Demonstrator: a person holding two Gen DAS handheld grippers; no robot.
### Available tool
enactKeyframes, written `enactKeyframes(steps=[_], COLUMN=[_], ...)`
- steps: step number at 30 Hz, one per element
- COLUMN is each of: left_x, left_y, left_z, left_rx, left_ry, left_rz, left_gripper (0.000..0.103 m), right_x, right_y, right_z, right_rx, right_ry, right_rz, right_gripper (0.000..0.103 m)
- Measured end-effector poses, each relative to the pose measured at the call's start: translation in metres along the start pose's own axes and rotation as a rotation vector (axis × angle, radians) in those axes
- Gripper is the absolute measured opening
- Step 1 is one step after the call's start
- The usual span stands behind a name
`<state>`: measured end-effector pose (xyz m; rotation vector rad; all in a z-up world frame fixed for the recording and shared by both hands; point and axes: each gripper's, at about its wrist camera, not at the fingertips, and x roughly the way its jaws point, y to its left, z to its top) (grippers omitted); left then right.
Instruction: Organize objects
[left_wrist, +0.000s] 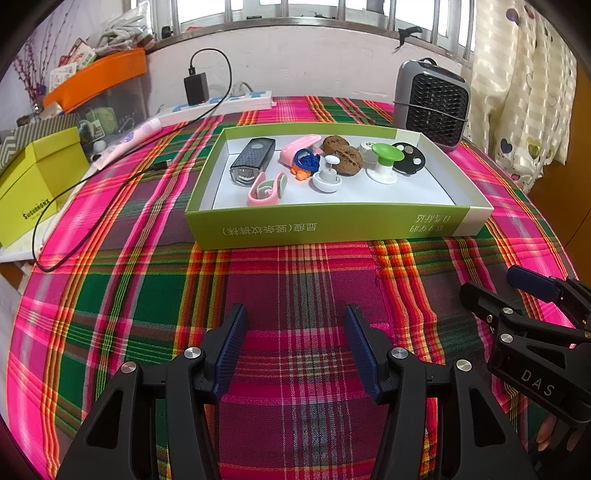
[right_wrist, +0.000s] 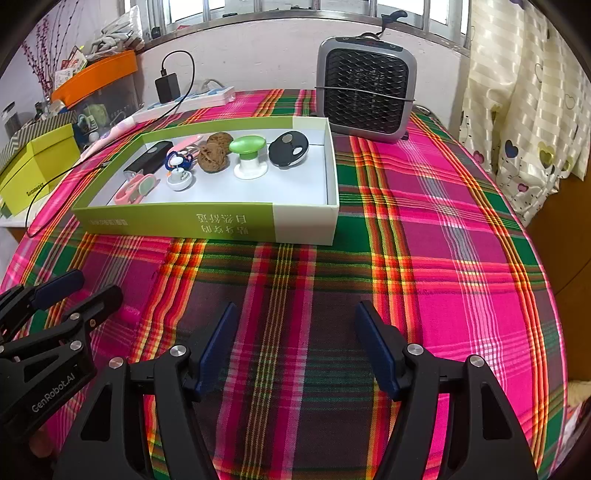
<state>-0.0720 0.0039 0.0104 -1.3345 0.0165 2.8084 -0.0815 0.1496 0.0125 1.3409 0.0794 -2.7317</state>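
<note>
A green-and-white box (left_wrist: 325, 226) (right_wrist: 207, 221) lies on the plaid cloth. Along its far side lie a black bike light (left_wrist: 253, 158), a pink clip (left_wrist: 266, 189), a pink case (left_wrist: 297, 147), a blue cord bundle (left_wrist: 306, 162), a white knob gadget (left_wrist: 327, 177), two walnuts (left_wrist: 341, 153) (right_wrist: 212, 153), a green-topped white stand (left_wrist: 384, 162) (right_wrist: 249, 157) and a black round disc (left_wrist: 408, 157) (right_wrist: 288, 149). My left gripper (left_wrist: 295, 347) is open and empty, well short of the box. My right gripper (right_wrist: 293, 347) is open and empty beside it.
A grey fan heater (left_wrist: 432, 105) (right_wrist: 365, 90) stands behind the box's right end. A power strip with a black charger (left_wrist: 197, 88) and cable lies at the back left. A yellow-green box (left_wrist: 35, 184) and an orange-lidded bin (left_wrist: 99, 79) sit off the left edge.
</note>
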Motion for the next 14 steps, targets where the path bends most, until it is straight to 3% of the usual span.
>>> enactKeyframes(steps=[14], left_x=[0.0], left_y=[0.0011], left_z=[-0.0001], left_rx=[-0.002], left_ry=[0.0], left_rz=[0.001], left_gripper=[0.053], right_x=[0.0002], right_y=[0.0], right_z=[0.0], right_rx=[0.001], right_ry=[0.0], right_rz=[0.0], right_gripper=[0.068])
